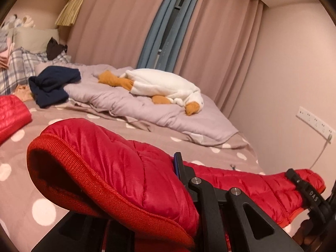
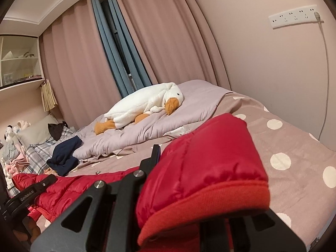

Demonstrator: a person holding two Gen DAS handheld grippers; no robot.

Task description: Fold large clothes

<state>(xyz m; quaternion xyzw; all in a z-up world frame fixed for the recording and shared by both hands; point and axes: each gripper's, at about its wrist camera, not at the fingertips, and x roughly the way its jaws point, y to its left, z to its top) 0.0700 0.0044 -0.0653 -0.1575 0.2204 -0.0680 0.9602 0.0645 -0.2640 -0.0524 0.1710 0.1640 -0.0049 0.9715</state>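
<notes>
A red quilted puffer jacket with a ribbed hem hangs stretched between both grippers above the polka-dot bed sheet. My left gripper is shut on one end of it, and the fabric drapes over and hides one finger. In the left wrist view my right gripper pinches the jacket's other end at the right edge. In the right wrist view the red jacket bulges over my right gripper, which is shut on it. My left gripper shows at the lower left, holding the far end.
A white plush goose lies on a lilac duvet across the bed. A navy garment and plaid pillows sit at the head end. Another red quilted piece lies left. A wall with a socket strip borders the bed.
</notes>
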